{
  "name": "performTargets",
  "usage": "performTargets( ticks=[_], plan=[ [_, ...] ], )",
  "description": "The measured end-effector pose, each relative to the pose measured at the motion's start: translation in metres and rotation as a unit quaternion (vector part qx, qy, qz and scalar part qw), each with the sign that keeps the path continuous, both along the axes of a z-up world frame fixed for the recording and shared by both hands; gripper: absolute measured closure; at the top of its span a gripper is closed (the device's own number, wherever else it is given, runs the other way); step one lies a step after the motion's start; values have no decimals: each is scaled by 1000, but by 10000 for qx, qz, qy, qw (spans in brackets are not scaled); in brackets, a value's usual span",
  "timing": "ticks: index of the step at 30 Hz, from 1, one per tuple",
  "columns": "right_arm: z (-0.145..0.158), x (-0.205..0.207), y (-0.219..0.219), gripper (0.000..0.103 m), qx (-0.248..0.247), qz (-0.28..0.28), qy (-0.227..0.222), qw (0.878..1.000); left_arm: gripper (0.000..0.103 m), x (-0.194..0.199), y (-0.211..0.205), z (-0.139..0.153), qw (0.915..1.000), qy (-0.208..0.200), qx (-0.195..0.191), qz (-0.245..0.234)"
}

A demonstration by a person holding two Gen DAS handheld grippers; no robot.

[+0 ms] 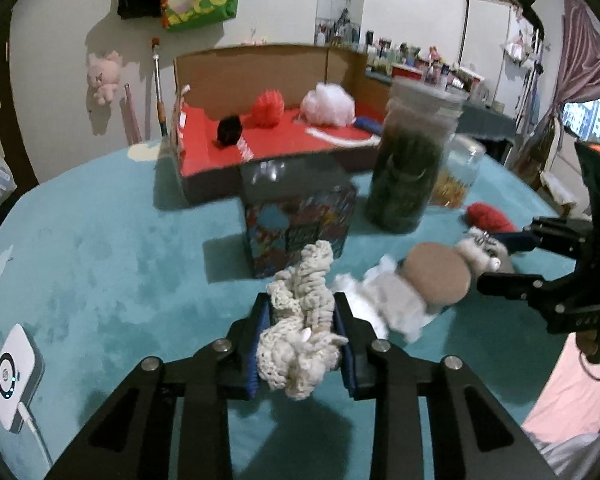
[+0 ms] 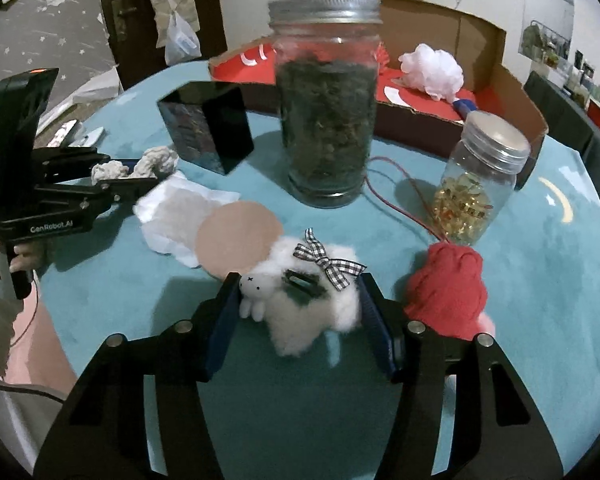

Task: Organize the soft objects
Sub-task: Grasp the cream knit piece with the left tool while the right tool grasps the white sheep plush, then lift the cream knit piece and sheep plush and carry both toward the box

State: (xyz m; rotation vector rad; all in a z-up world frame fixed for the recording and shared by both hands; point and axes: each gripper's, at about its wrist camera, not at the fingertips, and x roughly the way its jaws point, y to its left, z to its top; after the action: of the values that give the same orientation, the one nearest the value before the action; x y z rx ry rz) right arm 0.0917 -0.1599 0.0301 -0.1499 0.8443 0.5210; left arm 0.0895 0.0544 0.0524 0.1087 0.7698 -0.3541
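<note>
My left gripper is shut on a cream crocheted scrunchie, which bulges out above and below the blue pads. In the right wrist view that gripper reaches in from the left with the scrunchie in it. My right gripper has its pads against both sides of a fluffy white hair clip with a checked bow and a tiny rabbit, lying on the teal table. A red knitted piece lies just right of it. A cardboard box with a red floor holds red, white and black poufs.
A tall jar of green leaves and a small jar of yellow capsules stand between the grippers and the box. A dark patterned tin stands ahead of my left gripper. A round tan pad overlaps a white pad. A white device lies front left.
</note>
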Motion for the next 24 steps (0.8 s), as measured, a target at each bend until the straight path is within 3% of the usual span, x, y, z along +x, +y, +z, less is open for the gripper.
performTargets(
  ticks=[8,16,24],
  plan=[
    [22,-17,-11,47,345,-174,-328,9987,71,-9,-31,14,9990,-184,-230,-339],
    [28,-13,-18,47,383,-214,-512,9977,71,6,-70,6,9972,11,-295,-689],
    [25,-1,-17,47,269,-77,-472,9985,71,16,-79,1,9969,148,-296,-720]
  ],
)
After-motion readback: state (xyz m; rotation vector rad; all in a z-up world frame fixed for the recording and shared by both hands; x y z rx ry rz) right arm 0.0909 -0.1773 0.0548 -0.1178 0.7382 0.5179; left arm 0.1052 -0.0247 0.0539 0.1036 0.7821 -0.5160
